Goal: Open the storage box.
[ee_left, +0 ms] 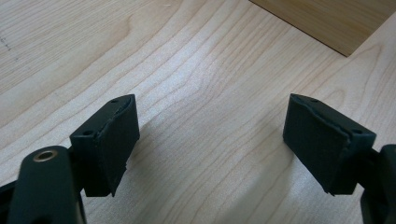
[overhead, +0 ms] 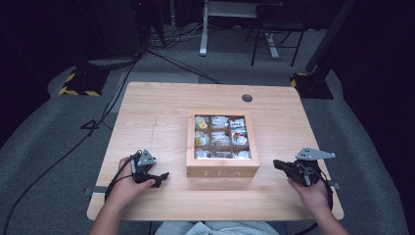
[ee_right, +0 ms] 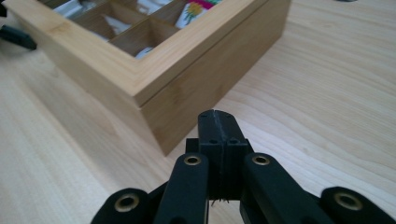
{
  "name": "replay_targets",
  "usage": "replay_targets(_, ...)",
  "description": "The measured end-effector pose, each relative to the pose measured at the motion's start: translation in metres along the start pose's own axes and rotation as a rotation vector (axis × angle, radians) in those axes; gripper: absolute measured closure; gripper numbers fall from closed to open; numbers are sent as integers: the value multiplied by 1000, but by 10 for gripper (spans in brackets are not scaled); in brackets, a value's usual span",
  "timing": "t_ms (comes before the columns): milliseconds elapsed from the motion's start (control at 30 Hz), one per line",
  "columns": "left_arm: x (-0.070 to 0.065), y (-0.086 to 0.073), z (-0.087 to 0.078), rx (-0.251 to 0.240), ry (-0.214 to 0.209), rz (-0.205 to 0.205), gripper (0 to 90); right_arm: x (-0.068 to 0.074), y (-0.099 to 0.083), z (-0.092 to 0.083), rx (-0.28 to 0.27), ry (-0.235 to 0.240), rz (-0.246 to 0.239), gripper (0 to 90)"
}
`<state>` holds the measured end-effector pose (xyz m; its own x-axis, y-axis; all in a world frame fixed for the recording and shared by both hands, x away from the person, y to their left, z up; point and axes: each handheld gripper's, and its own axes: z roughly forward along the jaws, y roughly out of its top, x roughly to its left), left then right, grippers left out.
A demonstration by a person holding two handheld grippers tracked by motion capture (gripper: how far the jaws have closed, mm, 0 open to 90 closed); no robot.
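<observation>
Wooden tea box sits mid-table, slightly toward the person's edge, "TEA" lettered on its front wall, lid down with a glass window. Through the window: a three-by-three grid of compartments, each with tea bags in it, mostly white packets, one yellowish at the far left. Left gripper is on the table just left of the box's front-left corner, tips pointing at the box but apart from it. In the left gripper view its jaws stand wide apart, nothing between them, bare wood grain under the pads, and a corner of the box at the upper right, not touching. Right gripper is right of the box near its front-right corner, tips aimed left toward it, a visible gap in between. In the right gripper view the jaws are fully together, pads pressed flat on each other, holding nothing; the box corner is just ahead of the tips, no contact that I can see. Same view shows the lid seam running along the box side, lid seated flush. Left hand and right hand come in from the bottom edge, each wrapped round its gripper body, cables trailing back. Cable grommet hole at the far side of the table, well clear of the box.
</observation>
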<state>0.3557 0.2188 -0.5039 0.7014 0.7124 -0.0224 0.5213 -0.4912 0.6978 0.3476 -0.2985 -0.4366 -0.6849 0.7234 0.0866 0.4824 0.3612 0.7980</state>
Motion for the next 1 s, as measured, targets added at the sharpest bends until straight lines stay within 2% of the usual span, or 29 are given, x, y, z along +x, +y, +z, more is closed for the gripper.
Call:
replay_targets(100,0,0,0,0,0,0,189,12,4,8,32,45,-29,900)
replay_targets(167,0,0,0,0,0,0,189,14,4,9,40,50,-34,900)
replay_targets(300,0,0,0,0,0,0,189,23,6,19,76,89,-55,900)
replay_targets(400,0,0,0,0,0,0,189,25,5,22,87,92,-61,900)
replay_targets(1000,0,0,0,0,0,0,189,26,5,25,67,114,-54,900)
